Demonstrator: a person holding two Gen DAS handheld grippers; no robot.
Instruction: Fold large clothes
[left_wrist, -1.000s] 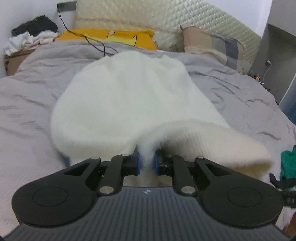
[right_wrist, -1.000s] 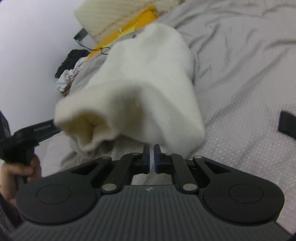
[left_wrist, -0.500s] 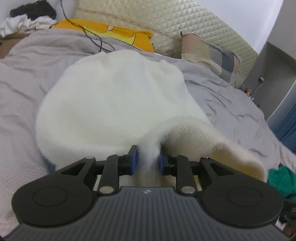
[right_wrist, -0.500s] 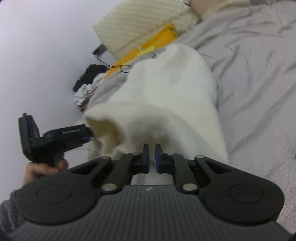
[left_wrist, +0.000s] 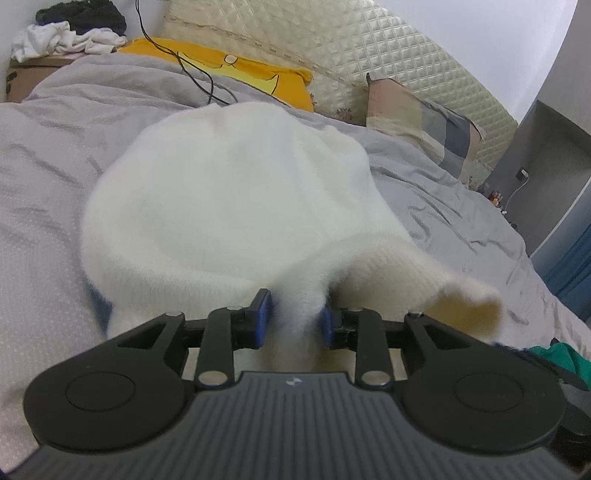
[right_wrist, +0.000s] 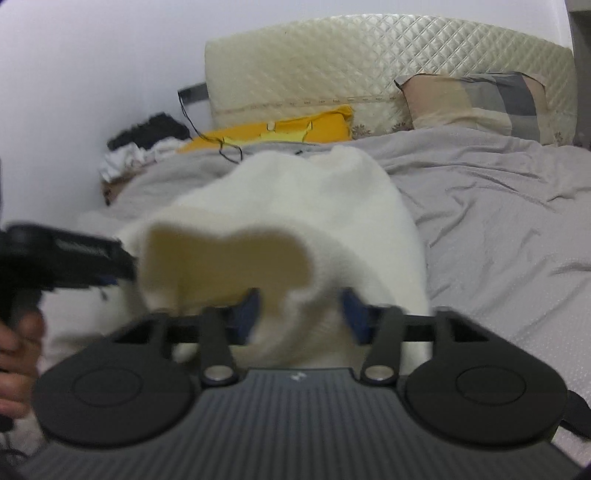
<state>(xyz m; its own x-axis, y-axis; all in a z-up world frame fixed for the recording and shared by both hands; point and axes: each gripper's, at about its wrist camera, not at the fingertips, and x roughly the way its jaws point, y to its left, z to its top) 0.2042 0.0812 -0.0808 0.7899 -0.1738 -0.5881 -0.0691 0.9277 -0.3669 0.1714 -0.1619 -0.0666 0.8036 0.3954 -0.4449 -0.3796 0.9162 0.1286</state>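
Observation:
A fluffy white sweater (left_wrist: 236, 192) lies lengthwise on the grey bed cover (left_wrist: 44, 177), its near end bunched and raised. My left gripper (left_wrist: 295, 319) is at that near edge. Its jaws are opening, and a tuft of white knit still stands between the blue pads (left_wrist: 263, 317). In the right wrist view the sweater (right_wrist: 314, 199) shows a gaping cuff-like opening (right_wrist: 225, 258) just ahead of my right gripper (right_wrist: 303, 314). That gripper's jaws are also opening, with the fabric loose between them. A hand (right_wrist: 14, 350) holds the left gripper (right_wrist: 66, 254) at the left of that view.
A quilted cream headboard (right_wrist: 369, 62) backs the bed. A yellow pillow (left_wrist: 236, 70) with a black cable (left_wrist: 199, 74) across it and a patchwork pillow (left_wrist: 421, 118) lie by it. Clothes (left_wrist: 70, 29) are piled on a box at the left. A green garment (left_wrist: 565, 358) lies at the right.
Both grippers' jaws have parted around the sweater's near edge. The right gripper has rolled to level and shifted, so the headboard now faces it. The sweater's end has slumped lower.

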